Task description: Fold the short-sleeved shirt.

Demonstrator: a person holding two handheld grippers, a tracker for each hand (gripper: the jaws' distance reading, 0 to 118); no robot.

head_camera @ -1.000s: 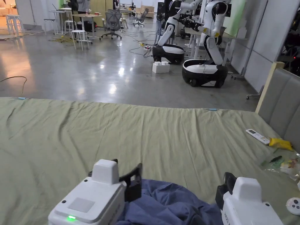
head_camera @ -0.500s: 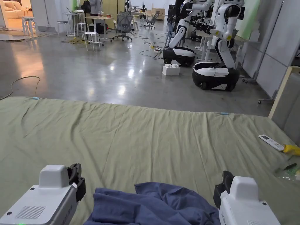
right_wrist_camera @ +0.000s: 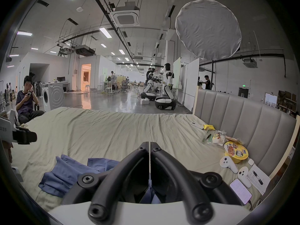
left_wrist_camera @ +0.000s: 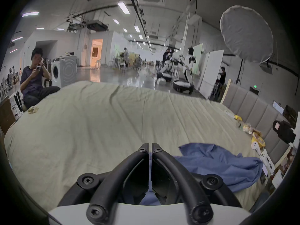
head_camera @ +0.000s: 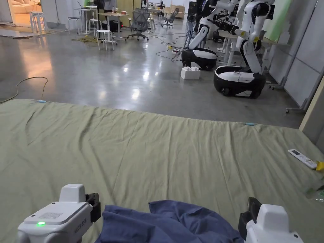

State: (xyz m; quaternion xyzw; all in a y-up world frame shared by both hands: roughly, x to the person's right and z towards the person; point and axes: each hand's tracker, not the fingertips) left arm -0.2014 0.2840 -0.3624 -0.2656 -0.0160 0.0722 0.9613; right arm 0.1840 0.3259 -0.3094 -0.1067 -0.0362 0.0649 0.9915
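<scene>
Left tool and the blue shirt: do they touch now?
Cannot tell. In the left gripper view the shut left tool overlaps the blue shirt, but contact or a gap is unclear.

Blue short-sleeved shirt [head_camera: 167, 223] lies crumpled and unfolded on the green bed sheet [head_camera: 152, 148], at the near edge right in front of me. Fabric is bunched in soft folds, one flap sticking up toward the far side. It sits between my two grippers; sleeves and collar can't be made out.
</scene>
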